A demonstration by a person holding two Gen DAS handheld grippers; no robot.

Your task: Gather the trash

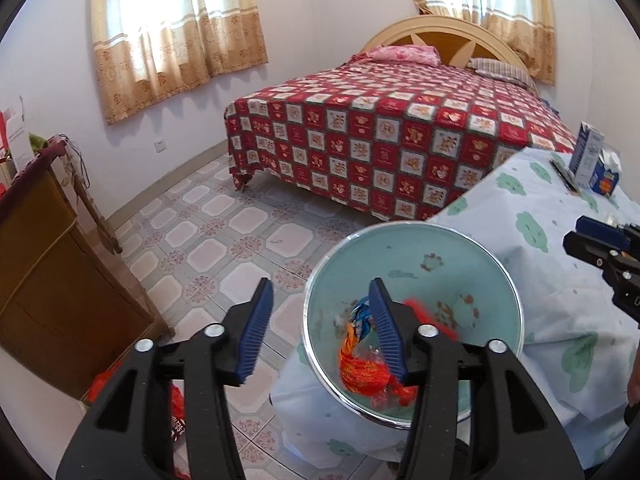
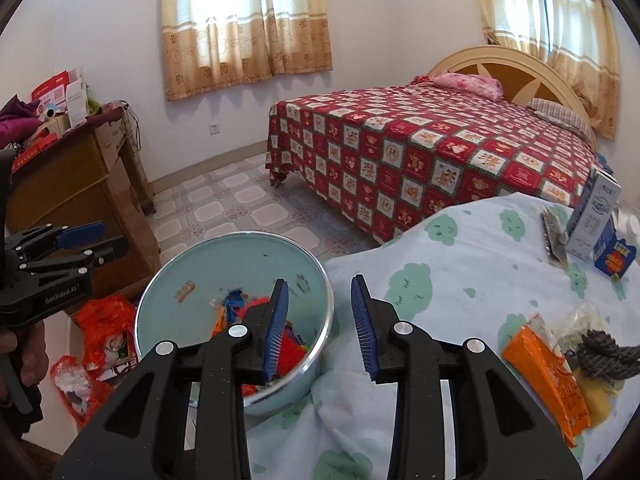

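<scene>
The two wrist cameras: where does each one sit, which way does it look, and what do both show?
Left wrist: sits on the left gripper, looks down into the bowl of wrappers, bed behind; own open fingers show, right gripper at the right edge.
Right wrist: sits on the right gripper, looks down at the bowl's rim and the cloth; own open fingers, left gripper and a hand show.
Shared: bowl, cloth, bed, cartons.

Red patchwork bed (image 1: pixel 384 140), pink pillow (image 1: pixel 404 55), beige curtains (image 1: pixel 176 32), wooden cabinet (image 1: pixel 52 280), tiled floor (image 1: pixel 224 240)
</scene>
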